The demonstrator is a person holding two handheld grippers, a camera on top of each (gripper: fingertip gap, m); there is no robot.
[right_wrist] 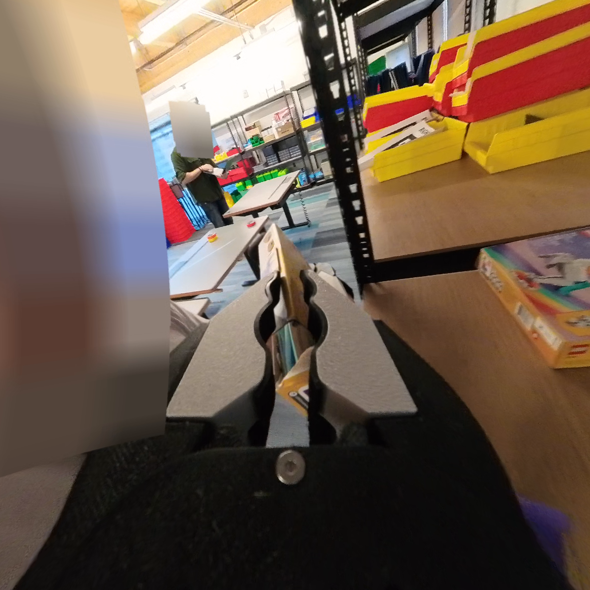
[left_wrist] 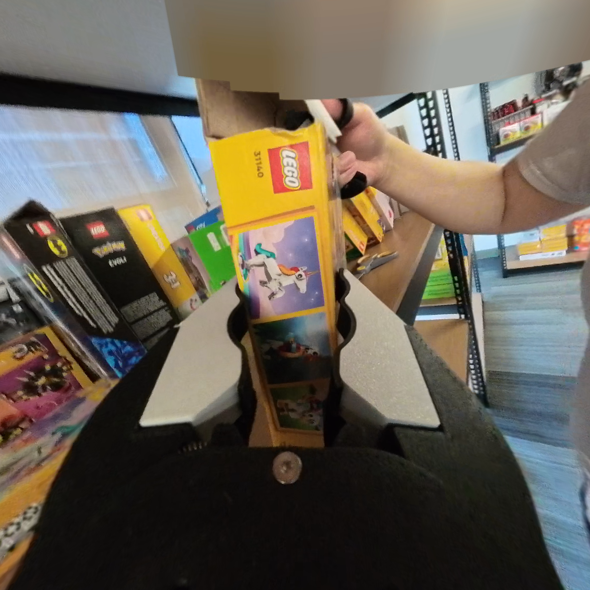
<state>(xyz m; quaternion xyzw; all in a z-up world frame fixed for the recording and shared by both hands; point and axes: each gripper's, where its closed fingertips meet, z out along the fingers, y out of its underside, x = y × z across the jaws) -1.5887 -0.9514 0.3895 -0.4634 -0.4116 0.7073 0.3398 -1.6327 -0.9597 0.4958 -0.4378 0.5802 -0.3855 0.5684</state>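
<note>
A yellow toy box point(left_wrist: 274, 178) with a unicorn picture stands upright between my left gripper's grey fingers. My left gripper point(left_wrist: 289, 281) is shut on the box's lower half. The box's top edge is torn open. At its top right corner a person's hand point(left_wrist: 360, 143) holds my other gripper, whose white finger point(left_wrist: 322, 123) touches that corner. In the right wrist view my right gripper point(right_wrist: 289, 276) is shut on the thin edge of the same yellow box point(right_wrist: 292, 386), seen end-on with its inside showing.
Black, yellow and green toy boxes point(left_wrist: 105, 271) stand in a row on the left. A tool point(left_wrist: 376, 260) lies on the wooden shelf point(right_wrist: 447, 319). Another unicorn box point(right_wrist: 542, 293) lies at right, below yellow and red bins point(right_wrist: 479, 95). A black shelf post point(right_wrist: 341, 159), grey tables point(right_wrist: 220, 252) and a standing person point(right_wrist: 201, 182) are beyond. One gripper's finger ends stand about 12 cm off the other's.
</note>
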